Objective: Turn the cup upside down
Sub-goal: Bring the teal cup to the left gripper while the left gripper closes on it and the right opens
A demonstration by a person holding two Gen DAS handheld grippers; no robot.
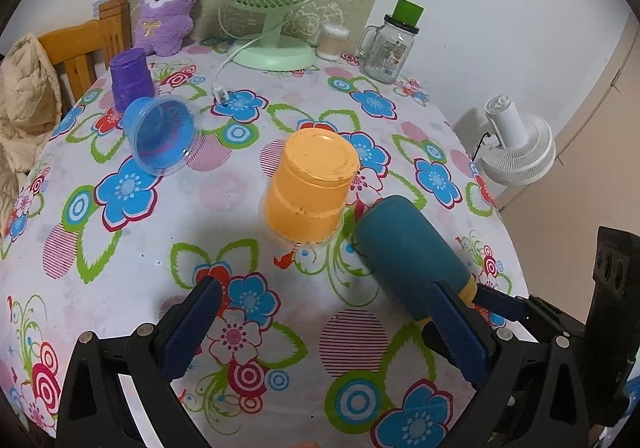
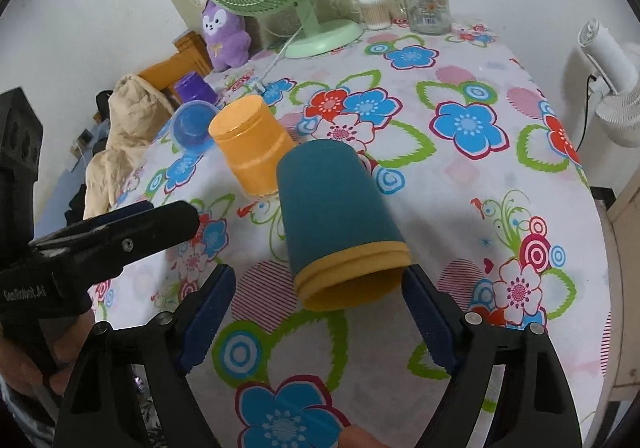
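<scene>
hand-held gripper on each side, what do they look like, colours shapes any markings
Both match: the left hand-held gripper and right hand-held gripper have black angular plastic arms with silver screws and two dark blue ridged fingers. In the right wrist view, the left one's black body carries small white lettering, too blurred to read reliably. No cables visible.

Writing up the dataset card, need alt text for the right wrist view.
A teal cup with a yellow rim lies on its side on a floral tablecloth, mouth toward the open right gripper. Behind it an orange cup stands upside down; the left gripper reaches in from the left.
</scene>
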